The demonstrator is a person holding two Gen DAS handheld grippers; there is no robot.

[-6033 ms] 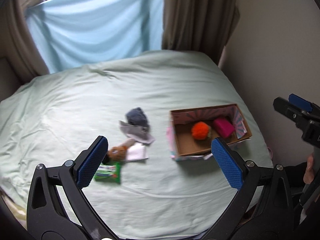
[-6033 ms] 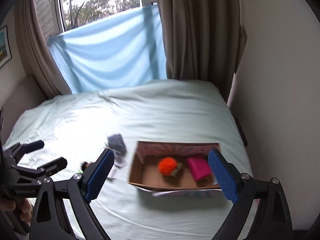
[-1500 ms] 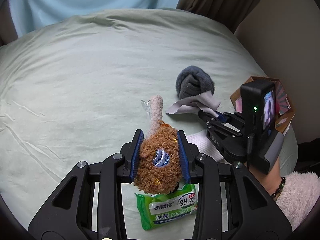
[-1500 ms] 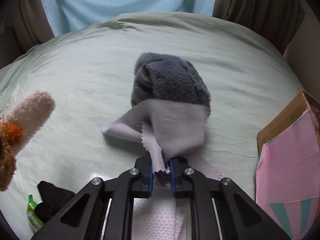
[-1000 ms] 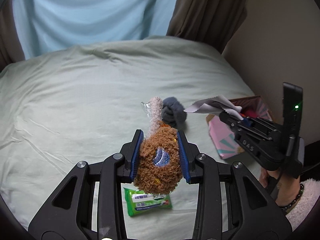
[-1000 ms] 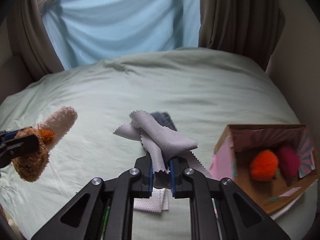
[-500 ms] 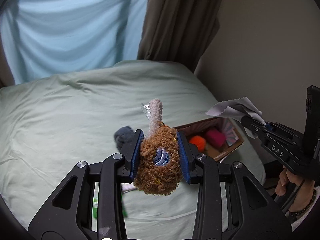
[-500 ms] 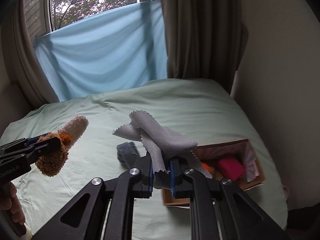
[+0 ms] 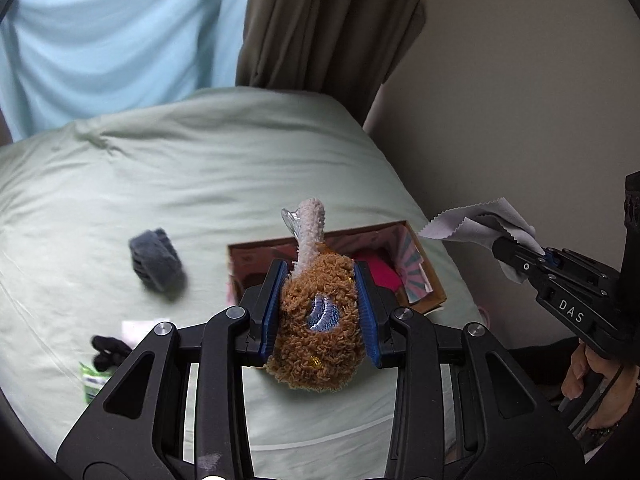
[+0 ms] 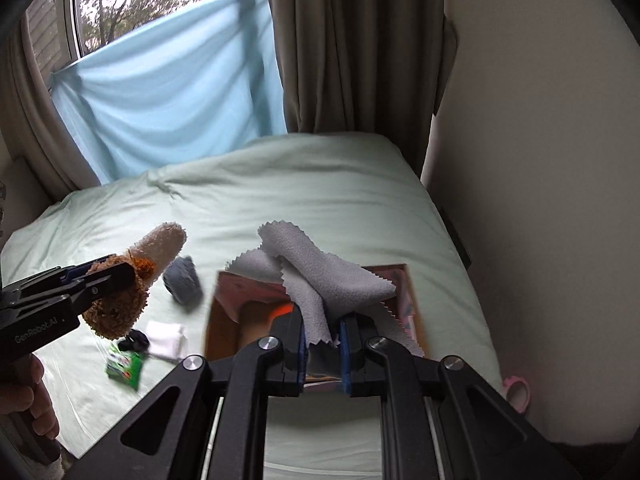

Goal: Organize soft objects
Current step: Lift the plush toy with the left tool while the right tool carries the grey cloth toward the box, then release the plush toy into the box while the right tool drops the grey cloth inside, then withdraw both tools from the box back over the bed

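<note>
My left gripper is shut on a brown plush drumstick toy and holds it in the air above the near side of the cardboard box. The toy also shows in the right wrist view. My right gripper is shut on a grey cloth and holds it above the box. The cloth also shows in the left wrist view, to the right of the box. A pink soft item lies in the box. An orange item shows partly behind the cloth.
On the green bed sheet lie a dark grey fuzzy roll, a white folded cloth, a small black item and a green wipes packet. A wall and curtains stand to the right.
Both grippers have lifted their loads off the bed and moved right, to above the box. The grey cloth came off the fuzzy roll, which stays on the sheet.
</note>
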